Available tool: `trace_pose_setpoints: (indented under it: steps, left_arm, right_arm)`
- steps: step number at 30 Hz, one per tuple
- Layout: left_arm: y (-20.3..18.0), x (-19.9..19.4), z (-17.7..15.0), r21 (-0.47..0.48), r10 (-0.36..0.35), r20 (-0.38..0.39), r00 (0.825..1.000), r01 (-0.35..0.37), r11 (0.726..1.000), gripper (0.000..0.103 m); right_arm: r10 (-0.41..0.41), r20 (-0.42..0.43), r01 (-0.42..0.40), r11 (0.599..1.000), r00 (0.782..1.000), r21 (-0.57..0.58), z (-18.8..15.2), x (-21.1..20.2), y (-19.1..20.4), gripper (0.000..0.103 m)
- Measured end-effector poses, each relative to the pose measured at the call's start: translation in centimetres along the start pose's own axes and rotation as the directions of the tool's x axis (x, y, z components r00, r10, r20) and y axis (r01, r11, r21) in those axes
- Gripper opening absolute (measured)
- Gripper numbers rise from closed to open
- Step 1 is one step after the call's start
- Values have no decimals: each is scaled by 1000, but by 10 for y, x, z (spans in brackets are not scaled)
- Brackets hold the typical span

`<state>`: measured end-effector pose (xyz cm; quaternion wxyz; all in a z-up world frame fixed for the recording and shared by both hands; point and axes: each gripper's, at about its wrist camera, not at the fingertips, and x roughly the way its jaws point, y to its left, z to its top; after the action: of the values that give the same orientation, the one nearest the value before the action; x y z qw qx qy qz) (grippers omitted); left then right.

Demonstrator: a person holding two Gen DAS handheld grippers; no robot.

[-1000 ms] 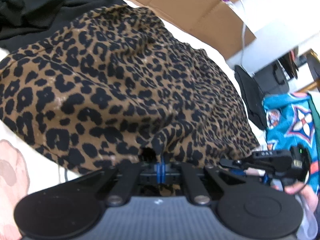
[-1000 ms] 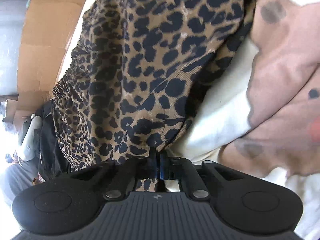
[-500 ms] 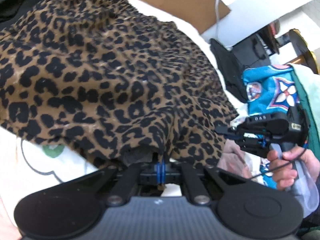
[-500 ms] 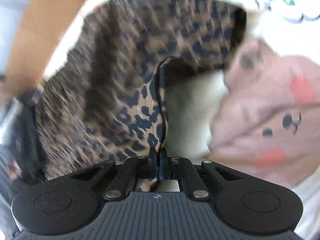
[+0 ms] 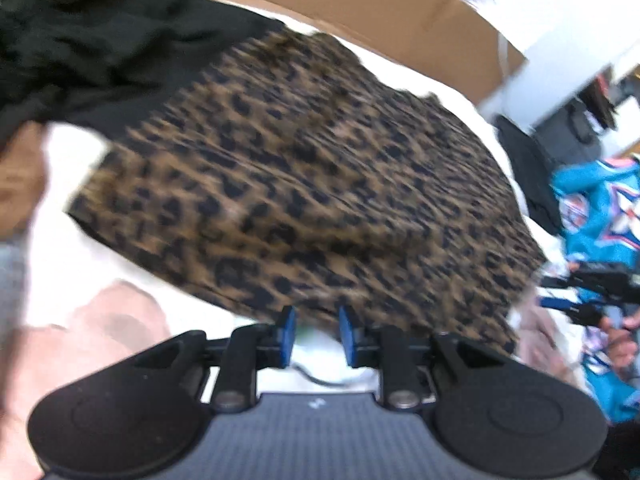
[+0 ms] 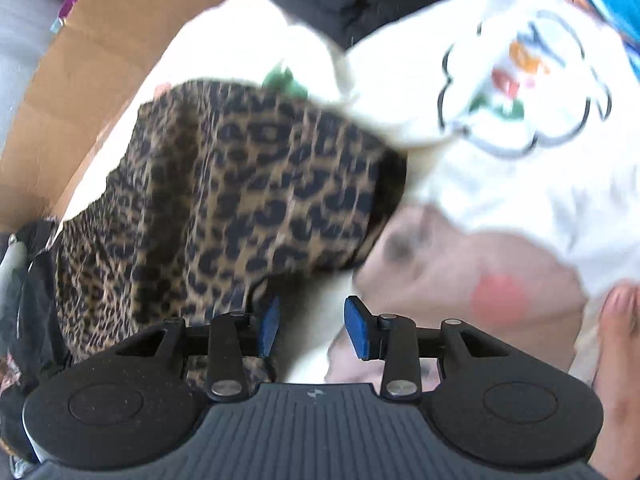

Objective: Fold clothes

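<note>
Black clothes (image 5: 100,36) and cardboard (image 5: 360,4) beyond the leopard-print garment (image 5: 304,200).

Looks like a lived-in home bedroom: printed bedsheet (image 6: 520,184), heaped black clothes (image 5: 92,36), flattened cardboard (image 5: 360,4), turquoise patterned fabric (image 5: 592,208).

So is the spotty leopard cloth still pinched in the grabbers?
No, let go. Both the left gripper and right gripper are open, blue pads apart, and the leopard cloth lies on the bed.
</note>
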<state>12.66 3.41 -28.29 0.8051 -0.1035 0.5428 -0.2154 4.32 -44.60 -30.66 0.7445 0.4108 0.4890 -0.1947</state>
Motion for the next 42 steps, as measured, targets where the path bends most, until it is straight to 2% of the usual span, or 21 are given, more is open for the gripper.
trace_pose_setpoints:
  steps: [3,5,6,8,13,17,21,24,28,29,30,32,35,37,38,39,40,42]
  left_arm:
    - [18,-3,11,-30,111,39,993,-110,993,29]
    - [30,-10,19,-53,196,76,978,-193,980,46]
    - [35,-14,23,-62,233,102,967,-227,972,50]
    - [44,-20,29,-69,264,135,955,-257,964,60]
    - [65,-22,41,-109,301,171,938,-286,952,66]
    - [77,-8,48,-166,288,180,940,-260,951,66]
    - [80,5,48,-162,269,181,946,-241,957,66]
    - [86,15,45,-172,277,147,950,-251,953,60]
    - [84,18,37,-129,283,149,948,-265,956,59]
    - [85,19,36,-117,287,147,947,-271,955,59]
    - [85,20,35,-109,303,146,942,-289,951,56]
    - [87,20,34,-100,340,148,929,-328,939,40]
    - [89,18,35,-134,340,146,929,-322,937,36]
    - [89,16,36,-139,336,147,930,-316,938,36]
    - [89,15,37,-137,332,150,931,-313,940,34]
    - [88,14,38,-135,329,152,932,-310,941,34]
    - [88,12,39,-133,323,158,933,-304,943,35]
    - [88,8,41,-135,312,176,934,-291,947,35]
  right_arm:
    - [-3,33,3,1000,999,-17,17,-5,-2,43]
    - [-19,51,21,999,999,-48,28,-6,-1,43]
    - [-28,61,32,997,998,-65,32,-7,0,43]
    - [-48,82,55,996,995,-77,41,-6,-1,43]
    - [-98,120,108,991,988,-81,58,4,-7,50]
    - [-123,115,132,988,986,-80,59,15,-13,50]
    - [-158,119,172,977,980,-125,56,23,-12,50]
    - [-186,126,206,964,974,-169,53,30,-9,50]
    - [-244,207,284,939,947,-193,53,28,-10,50]
    - [-244,208,283,941,947,-188,54,28,-12,50]
    - [-234,200,271,945,951,-182,55,29,-14,50]
    - [-213,192,250,949,958,-192,57,32,-13,50]
    - [-200,181,238,946,963,-219,58,39,-10,49]
    - [-196,168,233,943,966,-238,57,44,-8,42]
    - [-199,168,237,940,966,-247,56,45,-7,31]
    - [-200,168,239,937,965,-255,56,44,-6,15]
    - [-198,167,237,937,966,-256,57,42,-5,10]
    - [-202,187,248,931,961,-267,58,34,-2,7]
